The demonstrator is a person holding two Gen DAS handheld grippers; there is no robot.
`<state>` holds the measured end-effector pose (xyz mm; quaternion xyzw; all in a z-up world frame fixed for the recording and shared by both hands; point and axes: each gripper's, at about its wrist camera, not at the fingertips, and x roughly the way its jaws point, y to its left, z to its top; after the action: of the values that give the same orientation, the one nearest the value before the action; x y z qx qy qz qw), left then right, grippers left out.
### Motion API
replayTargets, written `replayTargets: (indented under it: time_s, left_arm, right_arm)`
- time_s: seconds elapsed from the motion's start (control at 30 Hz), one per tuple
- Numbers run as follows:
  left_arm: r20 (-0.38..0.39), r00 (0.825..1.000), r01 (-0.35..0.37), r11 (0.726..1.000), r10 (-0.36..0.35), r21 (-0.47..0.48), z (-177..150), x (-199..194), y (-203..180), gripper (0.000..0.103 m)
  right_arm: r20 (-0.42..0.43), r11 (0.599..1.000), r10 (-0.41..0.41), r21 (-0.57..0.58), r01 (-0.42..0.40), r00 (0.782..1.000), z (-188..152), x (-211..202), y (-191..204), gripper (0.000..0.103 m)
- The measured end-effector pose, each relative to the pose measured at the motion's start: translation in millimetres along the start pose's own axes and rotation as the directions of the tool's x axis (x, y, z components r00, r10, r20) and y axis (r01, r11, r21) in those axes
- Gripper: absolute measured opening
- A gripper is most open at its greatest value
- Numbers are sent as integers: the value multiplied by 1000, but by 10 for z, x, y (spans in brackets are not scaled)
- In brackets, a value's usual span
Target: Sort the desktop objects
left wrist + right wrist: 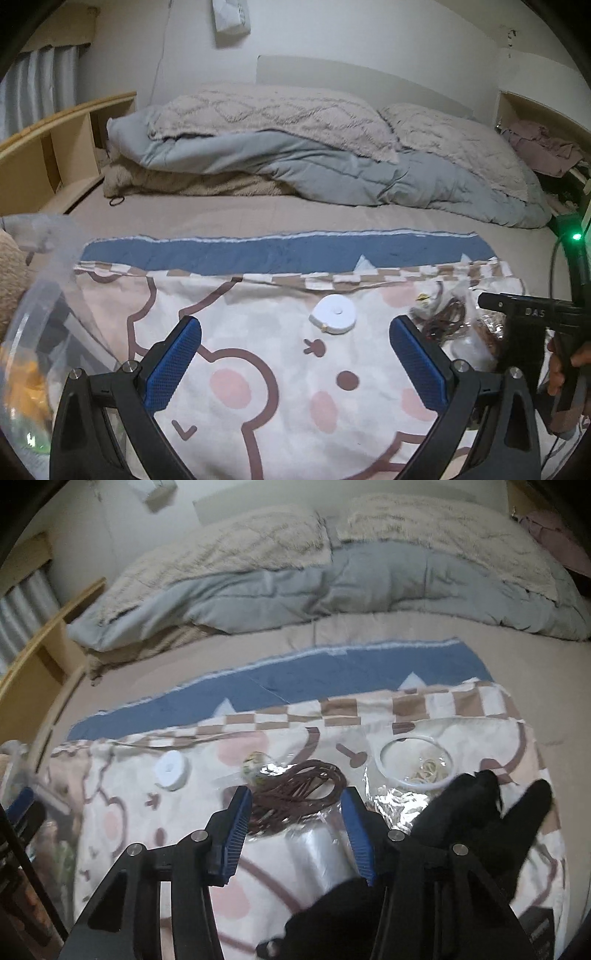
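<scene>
**Handling assessment: loose items on the bed cloth**

All items lie on the cartoon-bear printed cloth spread over the bed.

The brown coiled cord bundle, largest of the set, lies just ahead of and between the fingers of the right claw, on crinkled clear and foil wrapping. Judged light, limp and liable to unravel; best taken across the thickest part of the coil.

The clear round container holding pale rubber bands sits right of the cord. Probably light, thin-walled and slippery; grip by the rim.

The white round tape measure lies ahead of the left claw, apart from it. Rigid, smooth; pinch across the flat faces.

Left claw: spread wide, empty. Right claw: partly spread, pads touching nothing.
</scene>
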<state>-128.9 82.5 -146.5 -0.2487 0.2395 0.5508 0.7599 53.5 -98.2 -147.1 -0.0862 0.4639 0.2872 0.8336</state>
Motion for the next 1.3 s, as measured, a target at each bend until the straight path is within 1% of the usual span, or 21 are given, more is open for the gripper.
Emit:
replayTargets:
  time_s: [0.13,0.2,0.23,0.33,0.43,0.47,0.53,0.63,0.7,0.73,0.83,0.9,0.93,0.97,1.0,1.03,1.07,1.13,1.2,1.27,1.3]
  left_arm:
    - [-19,1000,12,1000,-13,-15,-34,173,134,102]
    - [-27,999,28,999,-29,-32,-57,243,209,102]
    - [-39,996,80,997,-80,-4,-58,285,222,102]
    - [-52,994,96,995,-96,-10,-85,384,271,102]
    - [-66,991,121,993,-120,3,-108,480,287,102]
    - [-72,990,123,992,-122,3,-122,513,287,102]
    - [-84,987,140,990,-138,13,-145,560,285,102]
    - [-86,985,149,988,-146,31,-174,562,296,102]
    - [-82,986,150,988,-146,41,-185,541,323,102]
    - [-101,971,226,969,-216,103,-184,531,352,102]
    - [-93,976,204,976,-197,79,-172,518,456,102]
    - [-95,975,205,978,-200,44,-168,527,521,102]
    - [-98,974,207,978,-204,23,-165,531,546,102]
    - [-99,973,212,977,-209,13,-165,531,562,102]
    - [-98,972,217,976,-215,8,-160,522,564,102]
    - [-94,972,219,976,-217,12,-164,509,553,102]
    - [-89,971,222,975,-220,15,-162,495,541,102]
    - [-81,968,240,970,-238,24,-160,471,495,102]
    - [-81,964,257,966,-254,30,-167,468,428,102]
    - [-92,957,281,959,-276,45,-192,477,336,102]
    - [-99,952,296,954,-289,57,-212,483,281,102]
  right_arm:
    - [-17,995,-91,-40,90,996,37,323,11,51]
    - [-25,992,-113,-56,112,993,61,485,-12,51]
    - [-39,992,-112,-54,110,993,59,558,-19,51]
    - [-116,994,-86,-82,77,989,1,792,59,51]
    - [-131,981,-91,-180,66,987,-52,851,281,51]
    - [-153,984,-46,-178,18,987,-68,854,338,51]
    - [-189,986,11,-159,-41,982,-131,879,434,51]
    - [-186,969,-50,-246,3,981,-249,883,679,51]
    - [-200,969,-34,-248,-17,979,-304,865,771,51]
    - [-205,968,-22,-248,-30,978,-331,852,796,51]
    - [-235,966,21,-246,-80,972,-428,801,877,51]
    - [-286,956,82,-249,-157,955,-492,776,952,51]
    - [-324,945,132,-245,-217,937,-525,738,1002,51]
    - [-365,927,190,-240,-289,911,-555,680,1060,51]
    - [-384,911,229,-238,-336,895,-558,617,1098,49]
    - [-381,901,255,-240,-362,888,-535,542,1126,48]
    - [-346,894,270,-257,-368,898,-469,405,1141,48]
    - [-264,904,275,-256,-342,924,-317,223,1088,48]
    - [-170,928,282,-201,-313,944,-116,86,959,48]
    - [-110,952,248,-155,-263,963,-9,56,881,49]
    - [-95,962,239,-116,-249,966,22,76,806,49]
